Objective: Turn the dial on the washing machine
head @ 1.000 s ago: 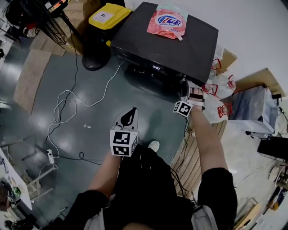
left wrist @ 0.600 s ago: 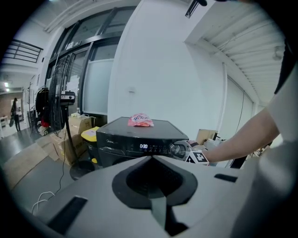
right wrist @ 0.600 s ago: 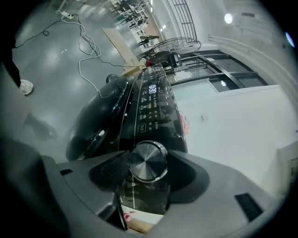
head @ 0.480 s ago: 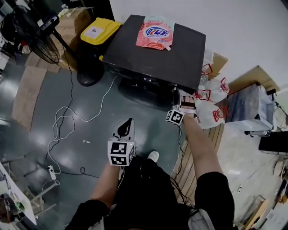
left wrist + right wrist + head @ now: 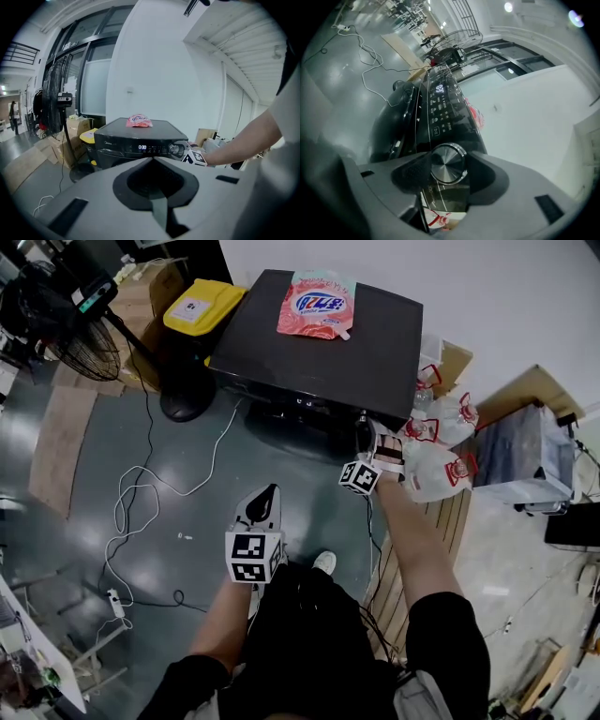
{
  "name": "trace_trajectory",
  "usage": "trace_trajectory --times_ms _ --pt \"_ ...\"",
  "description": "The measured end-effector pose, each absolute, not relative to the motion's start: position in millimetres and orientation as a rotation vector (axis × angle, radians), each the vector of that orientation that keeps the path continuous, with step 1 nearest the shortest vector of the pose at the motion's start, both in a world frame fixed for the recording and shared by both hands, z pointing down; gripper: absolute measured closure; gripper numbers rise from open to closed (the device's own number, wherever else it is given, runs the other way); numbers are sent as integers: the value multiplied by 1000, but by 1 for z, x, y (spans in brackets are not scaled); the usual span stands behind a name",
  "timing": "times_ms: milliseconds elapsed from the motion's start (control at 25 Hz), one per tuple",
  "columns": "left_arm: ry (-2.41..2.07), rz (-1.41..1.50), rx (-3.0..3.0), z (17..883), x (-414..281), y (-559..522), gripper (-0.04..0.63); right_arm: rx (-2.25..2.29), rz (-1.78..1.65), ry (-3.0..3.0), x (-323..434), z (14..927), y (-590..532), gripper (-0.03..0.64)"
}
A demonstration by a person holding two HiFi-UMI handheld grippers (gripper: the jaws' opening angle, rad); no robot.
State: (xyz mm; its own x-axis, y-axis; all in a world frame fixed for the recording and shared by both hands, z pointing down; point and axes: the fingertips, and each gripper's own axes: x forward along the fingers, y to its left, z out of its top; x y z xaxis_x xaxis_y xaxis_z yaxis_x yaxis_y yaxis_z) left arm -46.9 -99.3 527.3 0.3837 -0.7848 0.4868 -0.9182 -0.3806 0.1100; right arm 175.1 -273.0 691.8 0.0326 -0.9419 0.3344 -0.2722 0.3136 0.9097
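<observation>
We cannot read the washing machine (image 5: pixel 436 110) panel print; the right gripper (image 5: pixel 447 165) hides most of a bag (image 5: pixel 436 219) below the dial (image 5: pixel 447 161).

Open floor (image 5: pixel 300 484) lies before the washing machine (image 5: pixel 356 362); white bags (image 5: pixel 436 460) crowd its right side; a yellow-lidded bin (image 5: pixel 202 306) and fan (image 5: pixel 70 334) block its left.

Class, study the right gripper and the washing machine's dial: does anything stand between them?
Nothing visible does. The dial on the washing machine already sits between the jaws of the right gripper, which have just been closing onto its rim.
</observation>
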Motion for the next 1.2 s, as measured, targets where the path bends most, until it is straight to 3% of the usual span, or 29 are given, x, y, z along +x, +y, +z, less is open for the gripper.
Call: trace_trajectory --times_ms 480,1200 --pt "-1466 525 2289 532 -39 -97 583 1467 -450 -1544 179 688 -276 374" --pt "-1450 552 2301 533 -28 -103 583 1548 -353 -1591 182 687 -277 373"
